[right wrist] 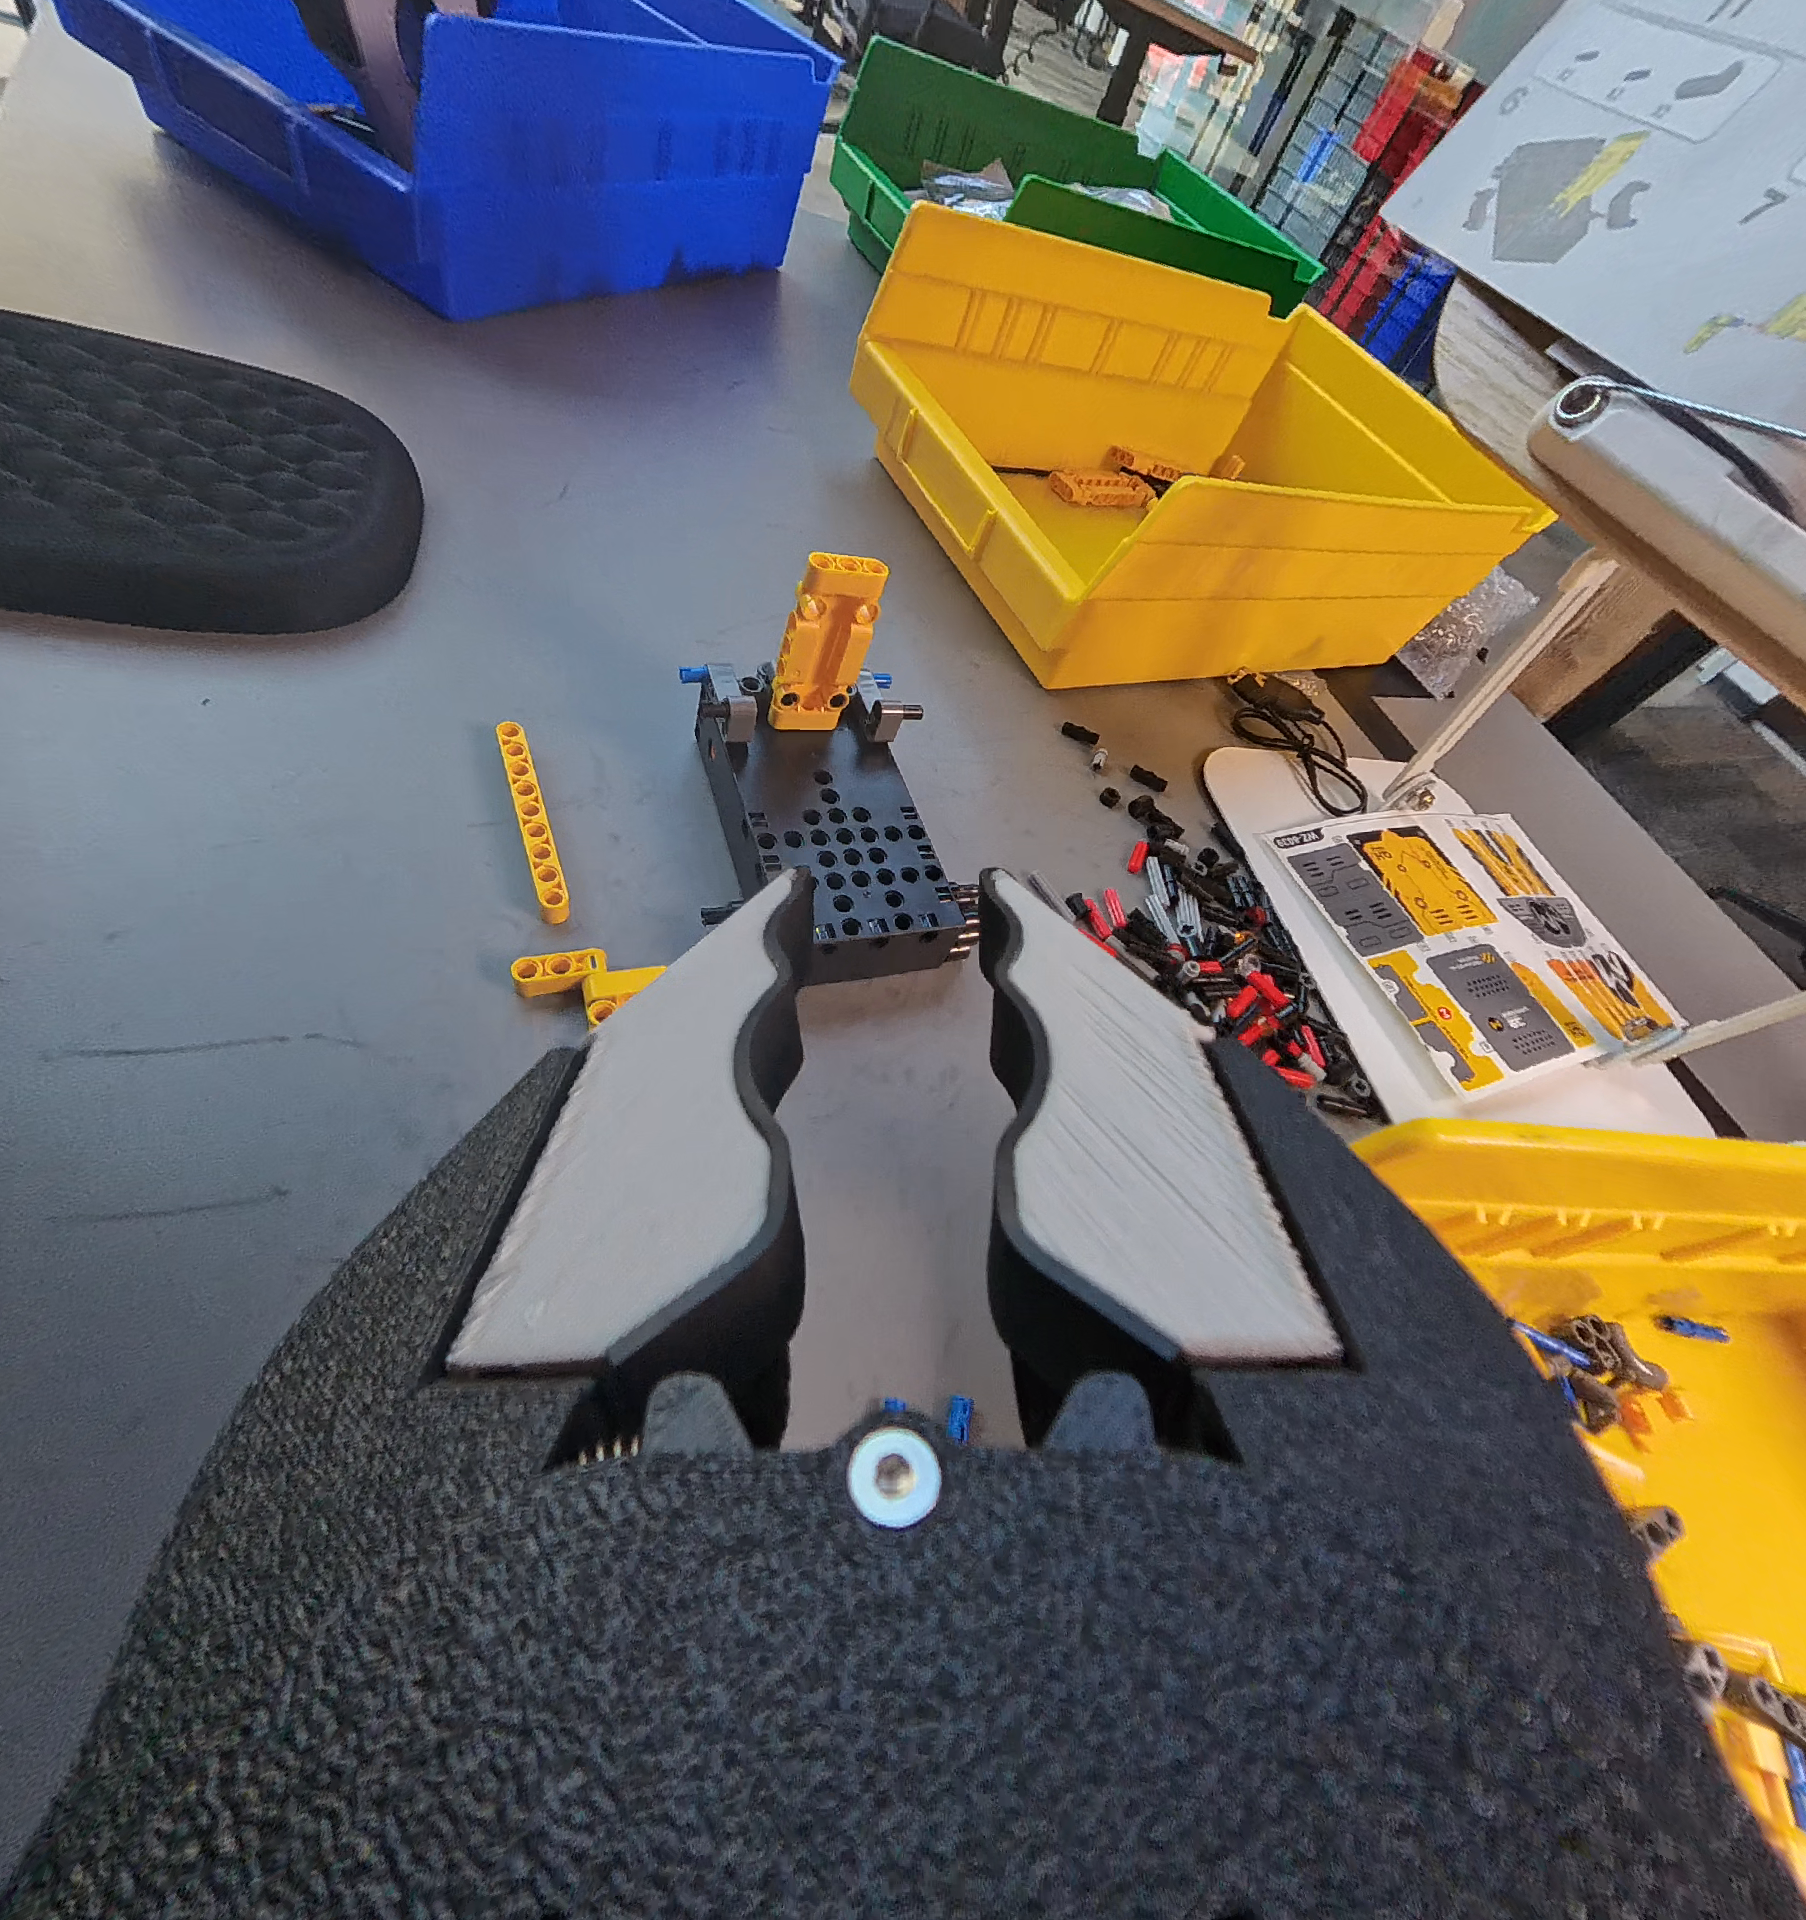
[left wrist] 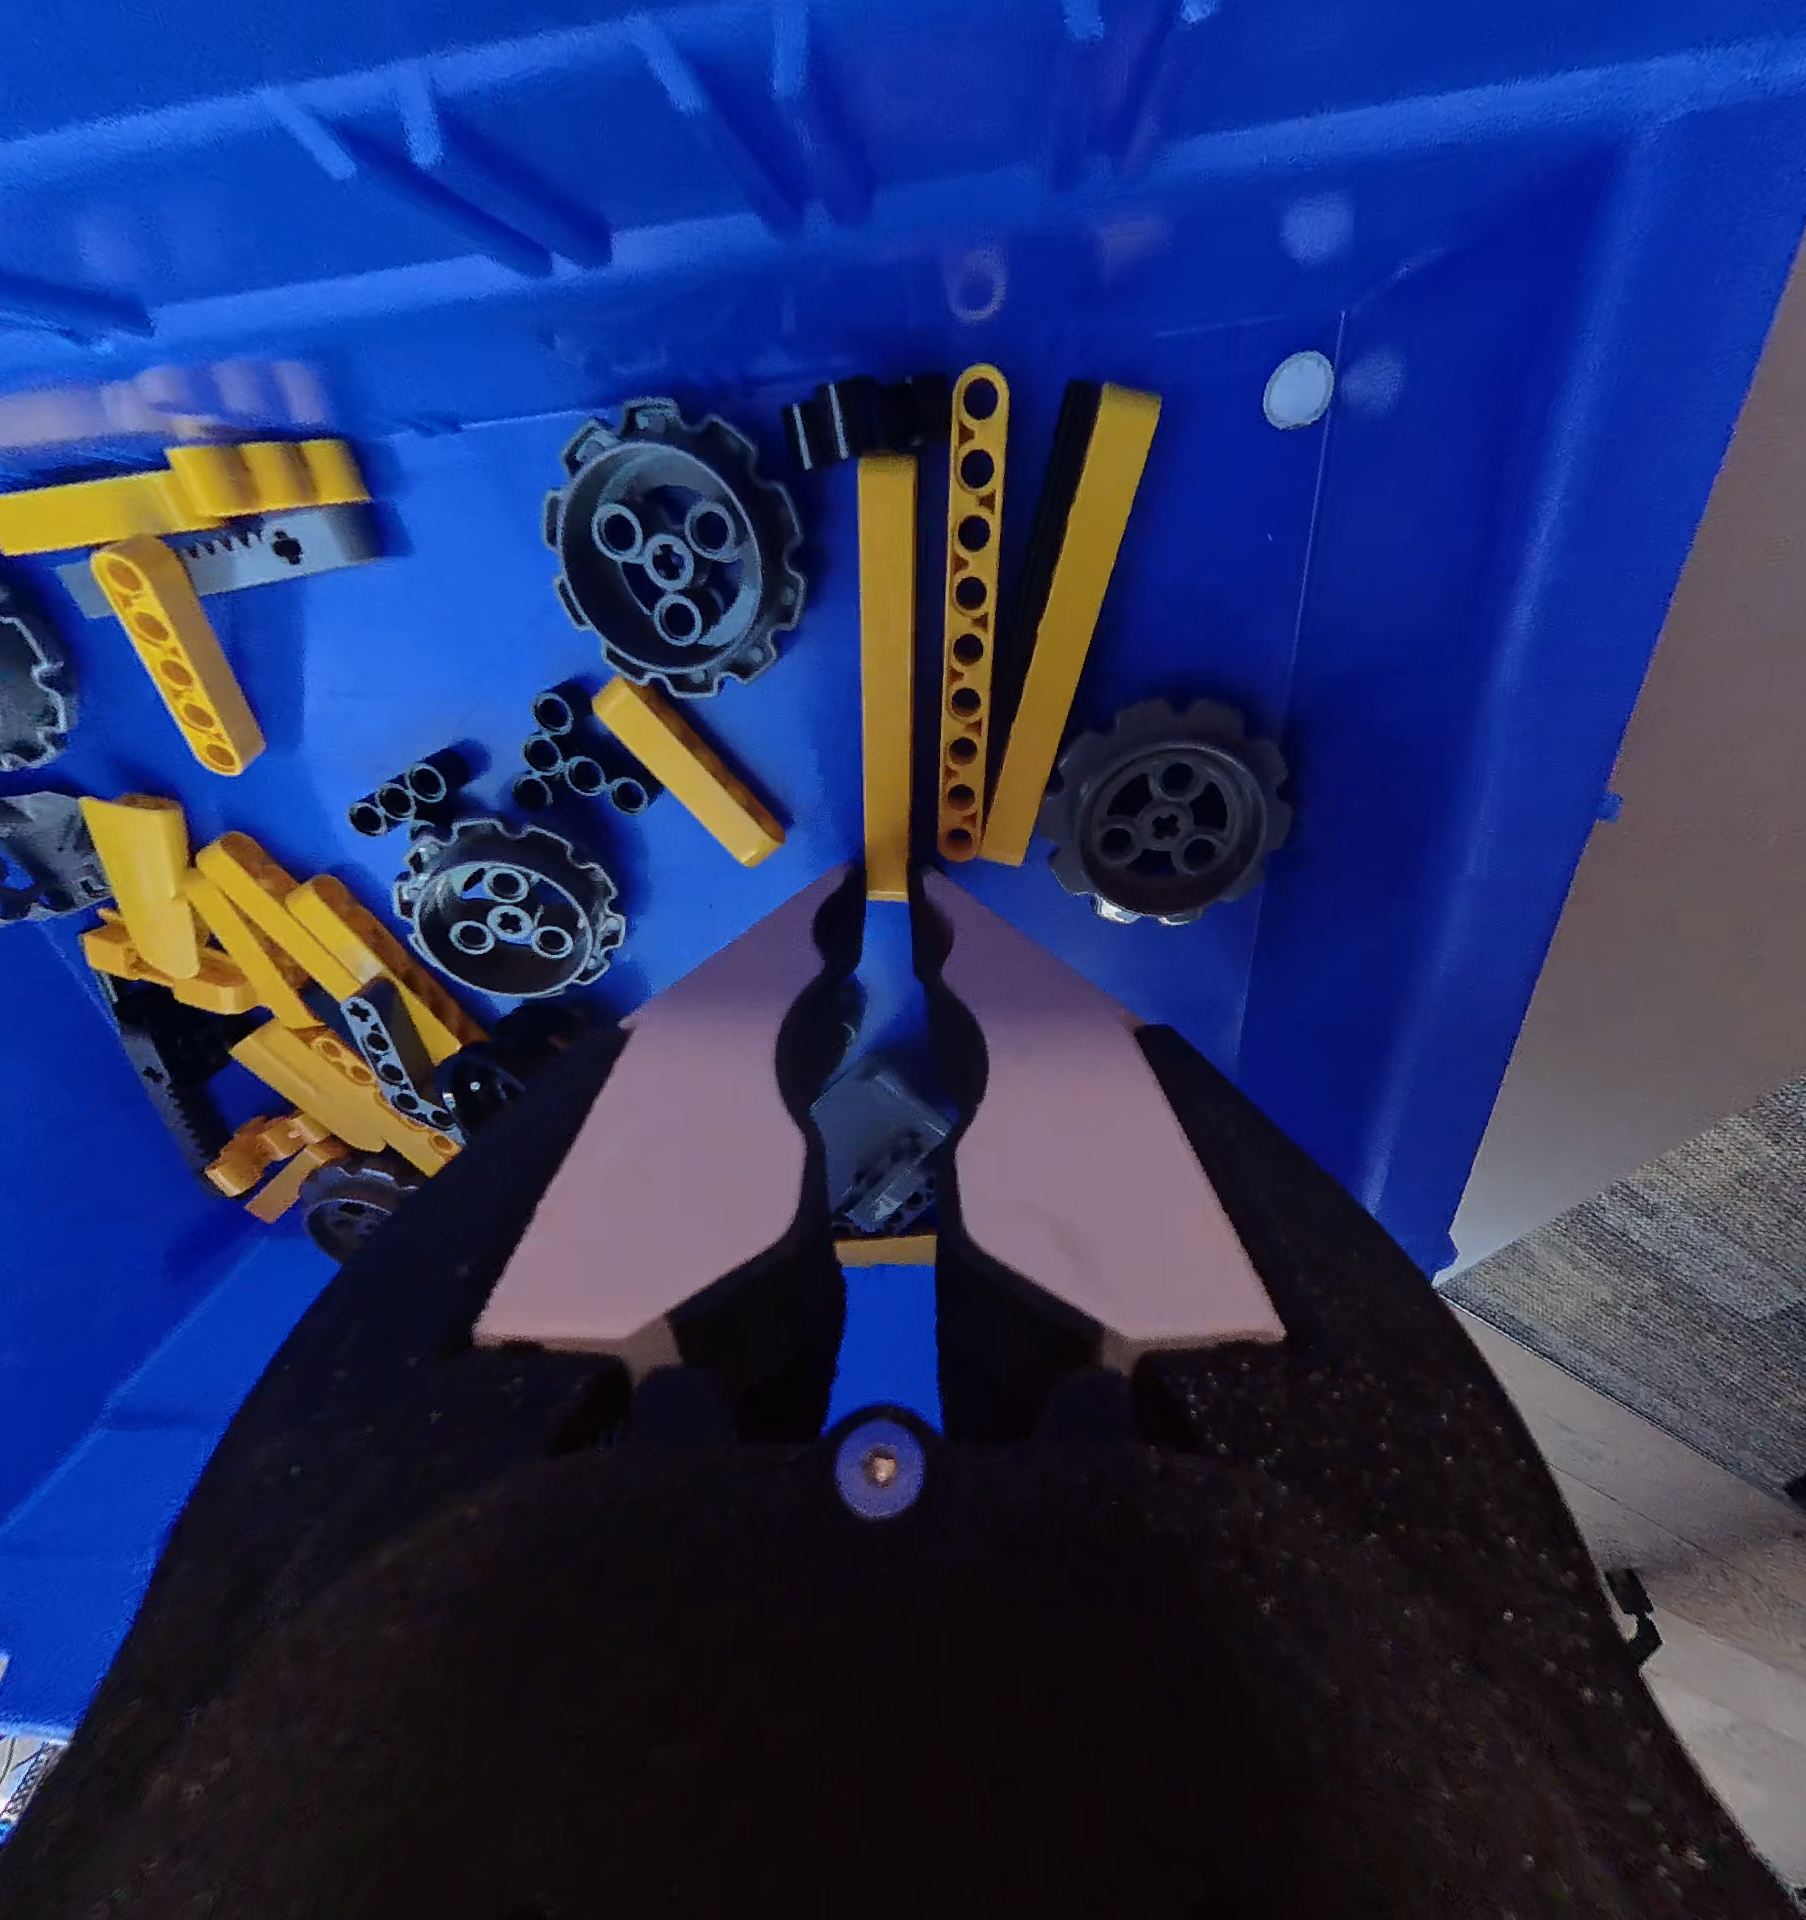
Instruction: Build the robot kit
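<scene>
Left tool (left wrist: 886, 894) low inside blue plastic bin (left wrist: 1450, 623), fingers nearly closed around near end of plain long yellow beam (left wrist: 886, 665). Alongside: yellow beam with holes (left wrist: 972, 613), grey toothed plastic wheel (left wrist: 1167, 812). Grey block (left wrist: 883, 1148) beneath fingers.

A: Your left wrist view is dim. The moulded blue plastic bin (left wrist: 1398, 727) casts its colour over everything, and the black textured gripper body (left wrist: 878, 1662) sinks into near-black shadow.

B: You've also got motion smear on the yellow toothed brick (left wrist: 265, 473) at the upper left, and the bin's ribs bow near the edges.

A: Your right wrist view is far brighter, with soft, even light on the matte grey tabletop (right wrist: 255, 935).

B: There the shelving at the top right is out of focus, and the lower yellow plastic bin (right wrist: 1709, 1455) blurs at the frame edge.
</scene>
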